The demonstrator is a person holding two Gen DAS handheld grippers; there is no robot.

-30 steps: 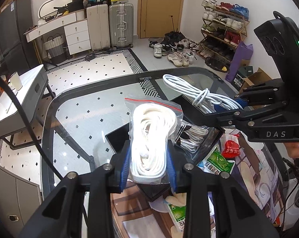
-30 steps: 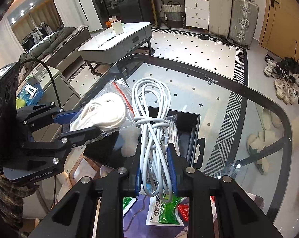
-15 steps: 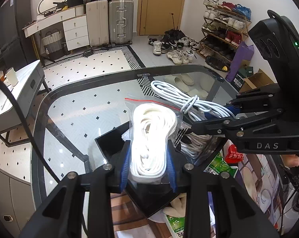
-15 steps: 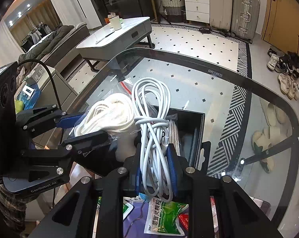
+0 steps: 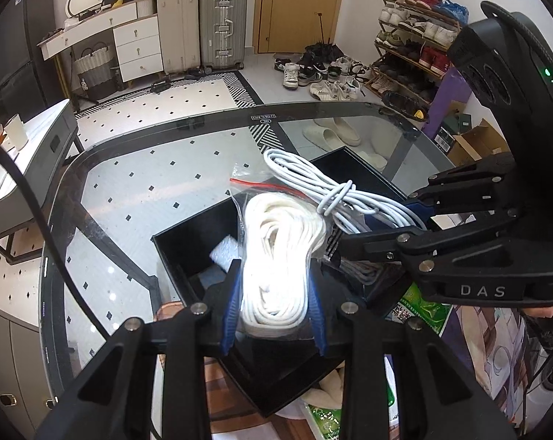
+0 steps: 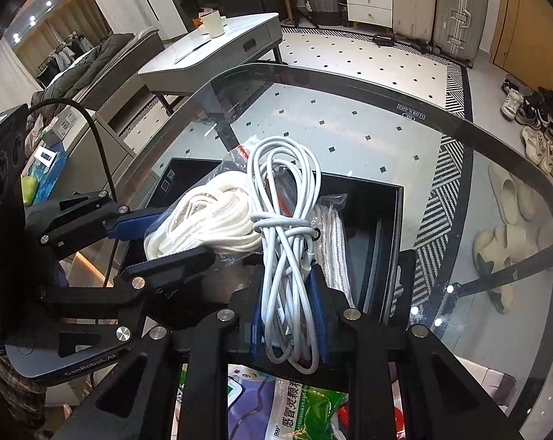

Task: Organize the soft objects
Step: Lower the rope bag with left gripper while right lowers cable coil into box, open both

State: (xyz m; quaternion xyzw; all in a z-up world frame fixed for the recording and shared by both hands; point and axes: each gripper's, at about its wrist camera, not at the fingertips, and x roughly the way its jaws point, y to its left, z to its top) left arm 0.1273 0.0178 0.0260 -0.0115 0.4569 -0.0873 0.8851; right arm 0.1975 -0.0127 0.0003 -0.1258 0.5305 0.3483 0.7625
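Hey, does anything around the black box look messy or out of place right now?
Nothing spilled or damaged. Flat green printed packets lie loose on the glass table beside the open black box, partly tucked under it, while both bundles hang above it.

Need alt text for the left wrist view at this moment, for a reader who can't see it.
The left gripper is shut on a bagged white rope coil above an open black box on a glass table. From the right, the right gripper holds a white cable bundle over the same box.
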